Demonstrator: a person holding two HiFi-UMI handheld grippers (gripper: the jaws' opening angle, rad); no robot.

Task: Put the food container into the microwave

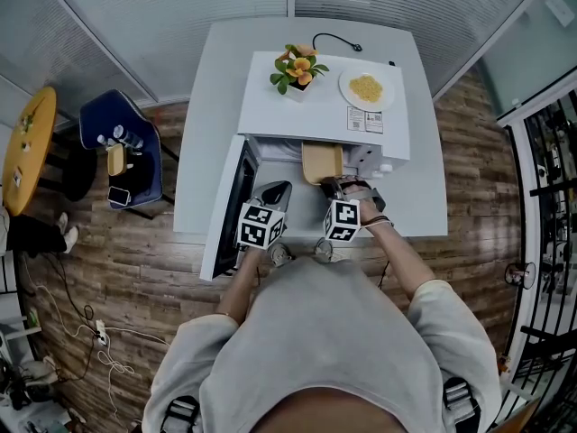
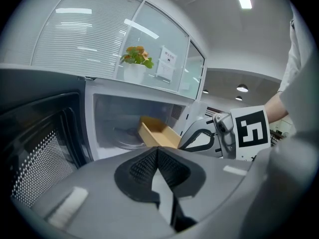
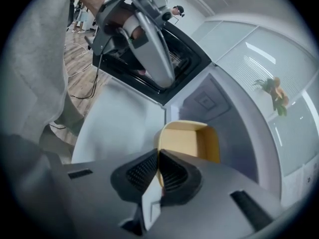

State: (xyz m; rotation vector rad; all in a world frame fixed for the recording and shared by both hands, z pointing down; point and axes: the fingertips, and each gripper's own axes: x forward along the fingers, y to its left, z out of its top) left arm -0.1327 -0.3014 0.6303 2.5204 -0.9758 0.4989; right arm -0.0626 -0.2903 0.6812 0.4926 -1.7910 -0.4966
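Our grey sweatshirt [image 1: 315, 350] fills the near edge. Just beyond it, at twelve o'clock, both tools point into the open white microwave [image 1: 270, 115]. Our right gripper [image 3: 158, 169] is clamped on the near rim of the shallow tan rectangular food container [image 3: 192, 141], which hangs tilted, partway through the oven mouth. We judge this rim hold lets us slide it onto the glass turntable [image 2: 122, 136]. Our left gripper [image 2: 157, 156], at nine o'clock of the right, has its jaws together on nothing. It hovers beside the dark-windowed door [image 1: 225, 215], which is swung out toward eight o'clock, probably so we can keep that door clear.
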